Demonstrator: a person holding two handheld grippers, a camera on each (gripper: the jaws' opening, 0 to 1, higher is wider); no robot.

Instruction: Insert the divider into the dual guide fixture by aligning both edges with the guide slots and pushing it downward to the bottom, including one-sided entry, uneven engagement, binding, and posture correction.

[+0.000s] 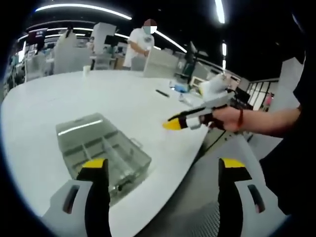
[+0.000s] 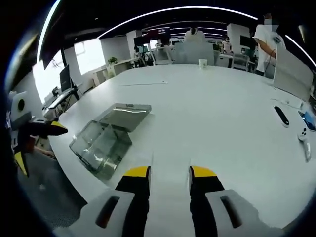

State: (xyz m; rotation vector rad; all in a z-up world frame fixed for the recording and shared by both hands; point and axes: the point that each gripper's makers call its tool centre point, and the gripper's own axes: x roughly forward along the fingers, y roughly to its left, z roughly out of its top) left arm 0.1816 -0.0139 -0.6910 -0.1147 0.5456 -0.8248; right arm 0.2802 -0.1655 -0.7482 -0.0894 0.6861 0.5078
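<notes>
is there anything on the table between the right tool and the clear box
Nothing visible. In the right gripper view, bare white table lies between the right tool and the clear box. The pen and cup sit well off that path.

left gripper [image 2: 29, 143] cut off at edge, clear fixture [image 1: 101, 148] interior indistinct

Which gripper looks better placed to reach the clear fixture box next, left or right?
Probably left. The left gripper has open jaws, one tip already over the clear fixture box. The right gripper points at bare white table, jaws near together, box off to its side.
</notes>
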